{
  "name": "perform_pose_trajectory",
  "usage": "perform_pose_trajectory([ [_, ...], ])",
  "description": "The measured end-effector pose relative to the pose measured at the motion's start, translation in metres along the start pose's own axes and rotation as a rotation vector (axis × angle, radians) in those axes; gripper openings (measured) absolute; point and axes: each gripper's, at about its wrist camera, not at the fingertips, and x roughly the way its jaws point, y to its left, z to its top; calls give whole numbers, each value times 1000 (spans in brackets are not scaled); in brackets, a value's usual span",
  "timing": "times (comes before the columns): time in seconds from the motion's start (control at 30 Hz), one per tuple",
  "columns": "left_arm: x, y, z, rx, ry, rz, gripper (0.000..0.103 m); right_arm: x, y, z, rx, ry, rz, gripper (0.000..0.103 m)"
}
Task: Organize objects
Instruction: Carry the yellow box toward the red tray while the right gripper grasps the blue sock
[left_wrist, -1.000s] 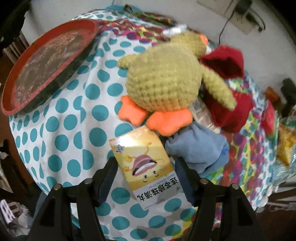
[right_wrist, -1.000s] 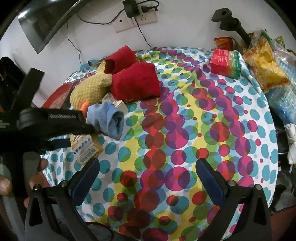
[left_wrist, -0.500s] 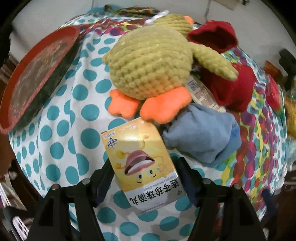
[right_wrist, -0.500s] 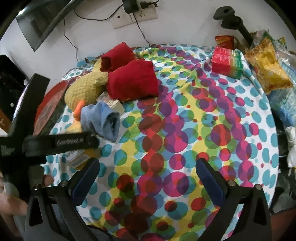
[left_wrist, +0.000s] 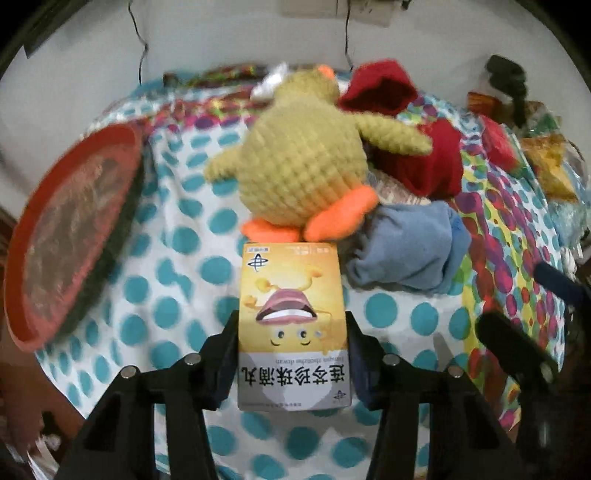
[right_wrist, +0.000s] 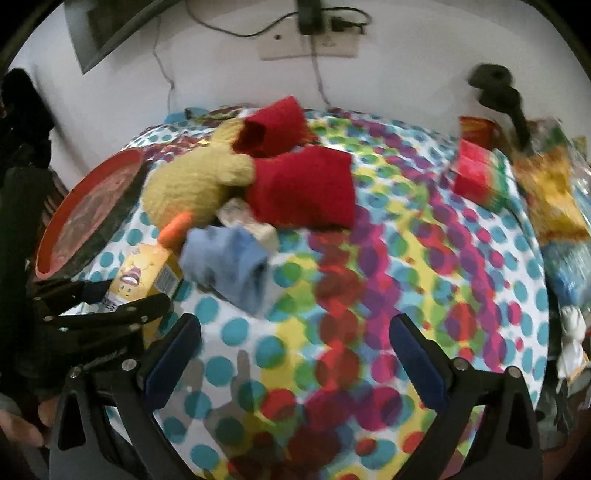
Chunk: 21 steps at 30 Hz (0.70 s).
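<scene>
A yellow medicine box (left_wrist: 291, 317) with a cartoon mouth lies on the dotted tablecloth (left_wrist: 155, 280), just in front of a crocheted yellow duck (left_wrist: 303, 173). My left gripper (left_wrist: 291, 325) has the box between its jaws, which are closing; both pads touch its long sides. The right wrist view shows the same box (right_wrist: 144, 273) in the left gripper (right_wrist: 110, 295) at the left. My right gripper (right_wrist: 295, 332) stands open over the cloth with nothing between its fingers. A blue sock (left_wrist: 406, 247) and red knitted pieces (left_wrist: 424, 158) lie beside the duck.
A round red tray (left_wrist: 74, 229) leans off the table's left edge. A red box (right_wrist: 476, 173) and snack bags (right_wrist: 550, 192) crowd the far right. A black stand (right_wrist: 498, 92) and wall socket cables (right_wrist: 314, 22) sit behind. Bare cloth (right_wrist: 369, 258) spans the middle.
The left jaws have narrowed from wide apart onto the box, and the view has rolled so the box sits square between them. The right view has shifted left, nearer the left gripper.
</scene>
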Motion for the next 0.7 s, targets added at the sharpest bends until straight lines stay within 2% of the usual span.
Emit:
perform_pose_trajectory([
  [0.07,-9,12,-2,23,-34,-12,52,6,9,6,-8,-2,7,95],
  [0.23,-13,35,2,78,-78,-34,52,27,27,16,-2,34,25,95],
  [0.6,-37,94,24,13,-177,-13,52,58,49,29,0,53,-44,85],
  [0.7,-45,113,34,2,-206,4,52,61,50,30,3,56,-36,71],
])
